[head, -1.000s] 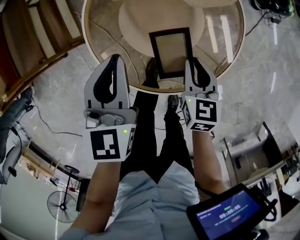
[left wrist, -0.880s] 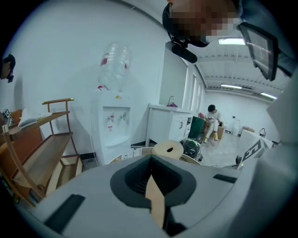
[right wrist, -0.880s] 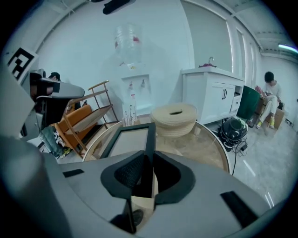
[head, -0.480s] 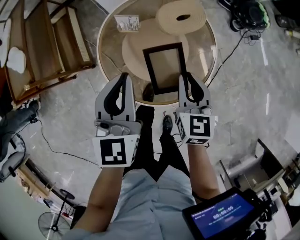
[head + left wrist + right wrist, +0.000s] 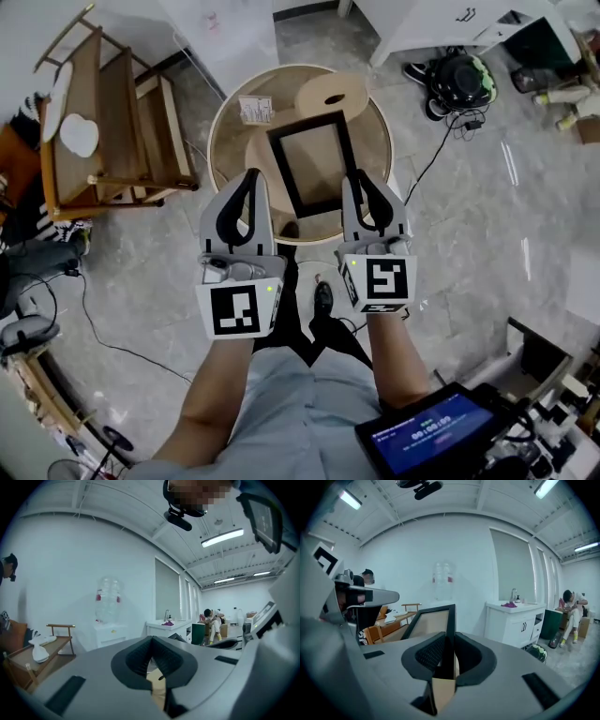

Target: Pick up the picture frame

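The picture frame [image 5: 309, 161], black-edged with a beige panel, hangs level above the round table [image 5: 230, 141]. My right gripper [image 5: 361, 185] is shut on its near right edge. In the right gripper view the frame [image 5: 429, 620] stands edge-on between the jaws of the right gripper [image 5: 449, 651] and reaches forward. My left gripper [image 5: 248, 185] is just left of the frame, apart from it. In the left gripper view the left gripper [image 5: 151, 641] has its jaws meeting at the tips with nothing gripped.
On the table lie a round straw disc with a hole [image 5: 330, 94] and a small white card [image 5: 255, 110]. A wooden chair [image 5: 112, 122] stands left, a white cabinet [image 5: 450, 23] and a dark bag [image 5: 459, 80] at the back right. Cables cross the floor.
The view has pulled up and back, so the table looks smaller and farther. The frame stays in the right gripper and has come up off the table. The left gripper keeps beside it.
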{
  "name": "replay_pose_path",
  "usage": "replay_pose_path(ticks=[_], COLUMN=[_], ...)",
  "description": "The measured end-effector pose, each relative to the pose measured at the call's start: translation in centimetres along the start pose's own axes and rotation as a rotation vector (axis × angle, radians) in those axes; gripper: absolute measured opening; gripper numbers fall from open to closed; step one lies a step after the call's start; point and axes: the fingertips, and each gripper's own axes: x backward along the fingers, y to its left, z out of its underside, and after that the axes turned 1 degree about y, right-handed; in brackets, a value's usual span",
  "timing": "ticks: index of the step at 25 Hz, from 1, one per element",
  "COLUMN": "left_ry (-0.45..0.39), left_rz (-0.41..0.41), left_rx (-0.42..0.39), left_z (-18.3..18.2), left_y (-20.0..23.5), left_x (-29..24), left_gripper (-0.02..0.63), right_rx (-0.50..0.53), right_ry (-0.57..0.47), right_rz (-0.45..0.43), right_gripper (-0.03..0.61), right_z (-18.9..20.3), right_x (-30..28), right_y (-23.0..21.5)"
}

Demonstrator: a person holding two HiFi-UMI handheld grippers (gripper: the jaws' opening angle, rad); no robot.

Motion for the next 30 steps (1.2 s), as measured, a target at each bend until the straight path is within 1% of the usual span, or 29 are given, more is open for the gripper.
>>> replay_pose_path(ticks=[6, 9, 13, 20, 24, 30], left_ry=[-0.101, -0.141, -0.184, -0.262, -0.274, -0.290], left_rz=[-0.022, -0.034, -0.055, -0.084, -0.093, -0.090], left_rx=[-0.040, -0.056, -0.081, -0.119, -0.107, -0.120], left_z=[-6.2, -8.6, -11.5, -15.1, -15.7, -16.4], left_y=[-3.3, -4.9, -5.7, -7.3, -8.1, -8.4], left_x=[3.8, 5.9, 8.0, 10.7, 11.3, 12.0], left_gripper=[0.011, 0.011, 0.011, 0.011, 0.011, 0.011], right_rx=[0.062, 0.089, 0.109, 0.154, 0.172, 0.170], right_ry=[-0.123, -0.178, -0.236, -0.322, -0.345, -0.361], right_rz=[-0.015, -0.021, -0.015, -0.029, -0.030, -0.024], right_gripper=[0.078, 0.078, 0.078, 0.078, 0.078, 0.078], right_z=[-6.8, -9.4, -12.2, -15.4, -16.3, -16.7], right_x=[5.9, 9.0, 11.9, 15.8, 17.1, 17.9], right_y=[-0.2, -0.4, -0.2, 0.1, -0.4, 0.0])
